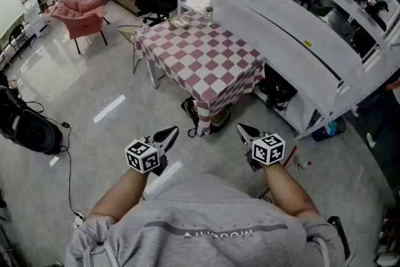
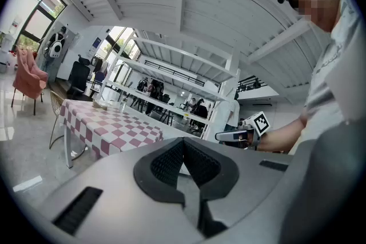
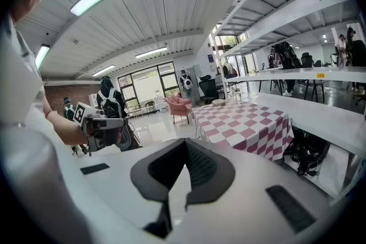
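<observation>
The left tongs [image 1: 167,133] and the right tongs [image 1: 245,130] hang side by side in the air in front of the person's grey sweatshirt [image 1: 206,216], a little apart from each other, both pointing away over the floor [image 1: 94,78]. In each gripper view the ribbed pads meet at their tips with nothing between them, so both pairs are closed and empty. The thing nearest to them is a dark bag [image 1: 201,117] with a green edge. It lies on the floor at the near corner of the counter [image 1: 206,59], just past the tips and low beneath them, touched by neither. The counter wears a red and white checked cloth. A shallow dish [image 1: 179,22] and a small bottle [image 1: 208,12] stand at its far end, well apart from the tongs. A pink armchair [image 1: 84,14] sits far to the left, and a long white bench [image 1: 294,40] runs along the right. By the look of it this is a carrying stage: hands raised, nothing gripped, nothing within reach. Touching anything on the checked cloth would call for stepping nearer and parting the pads first. The bag would call for a deep stoop.
</observation>
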Tool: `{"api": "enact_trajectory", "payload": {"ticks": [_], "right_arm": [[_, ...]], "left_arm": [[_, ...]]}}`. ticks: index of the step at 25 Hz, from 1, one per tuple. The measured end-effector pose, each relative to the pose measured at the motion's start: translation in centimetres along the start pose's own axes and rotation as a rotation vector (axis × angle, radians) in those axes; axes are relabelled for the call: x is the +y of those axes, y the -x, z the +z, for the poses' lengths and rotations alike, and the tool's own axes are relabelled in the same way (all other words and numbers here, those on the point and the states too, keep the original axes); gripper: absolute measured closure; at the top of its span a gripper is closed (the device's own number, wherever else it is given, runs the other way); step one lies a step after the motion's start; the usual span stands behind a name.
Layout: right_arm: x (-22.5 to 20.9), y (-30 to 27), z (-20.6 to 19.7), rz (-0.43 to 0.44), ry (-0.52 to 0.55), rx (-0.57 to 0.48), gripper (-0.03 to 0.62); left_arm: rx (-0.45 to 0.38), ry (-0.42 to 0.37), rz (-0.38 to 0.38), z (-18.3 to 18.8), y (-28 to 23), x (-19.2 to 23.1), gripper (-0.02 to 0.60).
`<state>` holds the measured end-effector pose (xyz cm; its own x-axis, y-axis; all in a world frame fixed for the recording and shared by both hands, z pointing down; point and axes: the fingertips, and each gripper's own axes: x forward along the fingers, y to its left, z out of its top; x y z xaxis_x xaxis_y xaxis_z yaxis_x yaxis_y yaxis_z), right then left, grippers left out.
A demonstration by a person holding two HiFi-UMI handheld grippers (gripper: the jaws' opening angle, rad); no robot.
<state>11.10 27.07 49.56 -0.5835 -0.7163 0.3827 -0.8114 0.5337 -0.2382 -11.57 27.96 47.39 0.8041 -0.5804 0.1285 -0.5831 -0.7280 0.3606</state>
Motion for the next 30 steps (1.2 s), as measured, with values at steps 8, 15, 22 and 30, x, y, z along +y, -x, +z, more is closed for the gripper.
{"api": "enact_trajectory", "payload": {"ticks": [8,15,22,30], "right_arm": [[-0.5,-0.2,0.2,0.007,-0.002,-0.003,0.571],[-1.7,-0.2,0.3,0.016,-0.032,-0.008,0.569],[-3.1,1.1,0.4,0.053,0.000,-0.009,0.569],[-6.4,3.4,-0.2,0.098,0.014,-0.001,0.569]], "left_arm": [[0.002,-0.003,0.001,0.1,-0.5,0.1,0.568],[0.006,-0.001,0.015,0.0,-1.7,-0.3,0.568],[0.006,-0.010,0.036,0.1,-4.1,-2.3,0.569],[-0.006,-0.011,0.071,-0.3,-7.9,-5.3,0.568]]}}
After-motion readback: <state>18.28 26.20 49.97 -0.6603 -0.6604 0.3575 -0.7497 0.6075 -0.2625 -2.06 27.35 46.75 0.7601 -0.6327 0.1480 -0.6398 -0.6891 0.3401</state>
